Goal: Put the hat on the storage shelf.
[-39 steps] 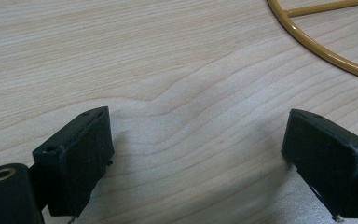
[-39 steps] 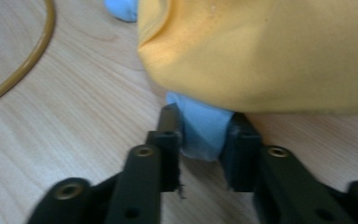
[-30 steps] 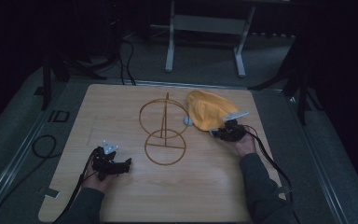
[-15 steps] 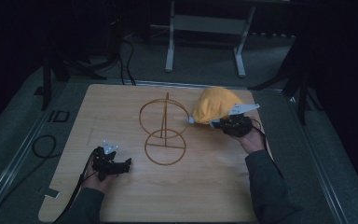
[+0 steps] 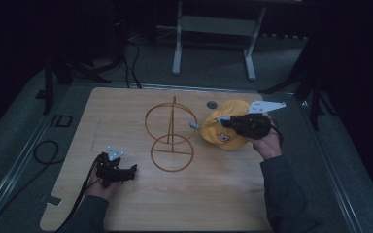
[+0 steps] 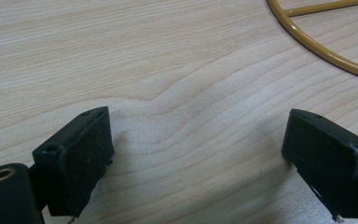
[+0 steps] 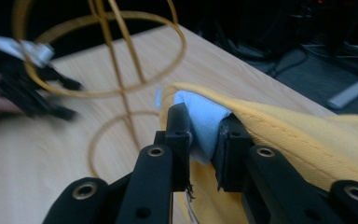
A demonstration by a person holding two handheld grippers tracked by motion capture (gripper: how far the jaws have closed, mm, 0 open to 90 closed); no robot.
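A yellow cap hangs lifted off the wooden table, right of a gold wire stand made of an upright ring over a flat ring base. My right gripper is shut on the cap's edge; in the right gripper view its jaws pinch the yellow cap with a pale blue lining between them, and the wire stand rises just beyond. My left gripper rests open on the table near the front left. In the left gripper view, the stand's base ring curves past ahead of the jaws.
A small grey disc lies on the table behind the cap. A metal frame stands on the floor beyond the table. Cables trail off the table's left side. A label sits at the left edge.
My right gripper has lifted the cap off the table and carried it left toward the wire stand, turning it over. The left gripper has stayed put.
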